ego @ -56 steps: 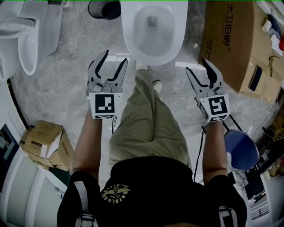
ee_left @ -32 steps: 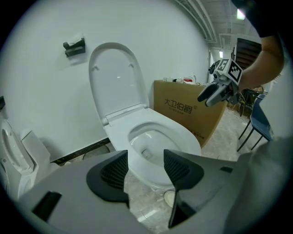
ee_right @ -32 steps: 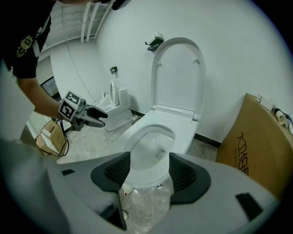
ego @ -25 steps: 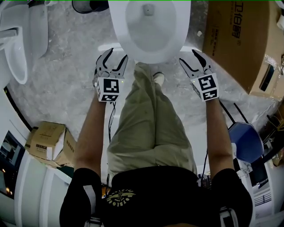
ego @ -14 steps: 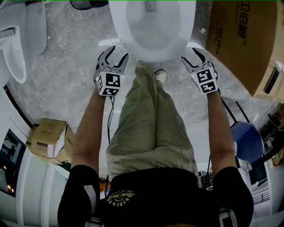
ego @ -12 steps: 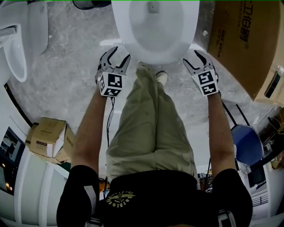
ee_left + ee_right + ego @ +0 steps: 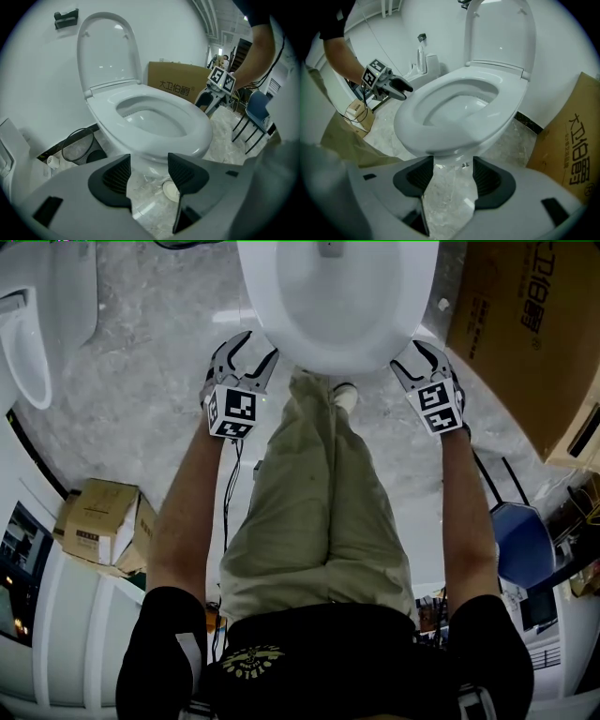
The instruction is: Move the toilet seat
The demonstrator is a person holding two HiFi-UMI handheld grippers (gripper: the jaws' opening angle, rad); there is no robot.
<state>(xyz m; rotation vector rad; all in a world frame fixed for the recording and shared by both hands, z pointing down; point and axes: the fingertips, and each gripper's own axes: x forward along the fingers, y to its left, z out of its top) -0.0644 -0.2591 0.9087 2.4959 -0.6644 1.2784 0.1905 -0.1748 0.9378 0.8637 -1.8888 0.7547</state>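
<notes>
Currently: left gripper [image 7: 258,345], right gripper [image 7: 408,354], both agape, flanking one toilet seat [image 7: 265,296].

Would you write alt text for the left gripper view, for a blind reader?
A white toilet seat is down with its lid raised, seen past the open, empty jaws of the left gripper. The right gripper hovers beside its far rim.
</notes>
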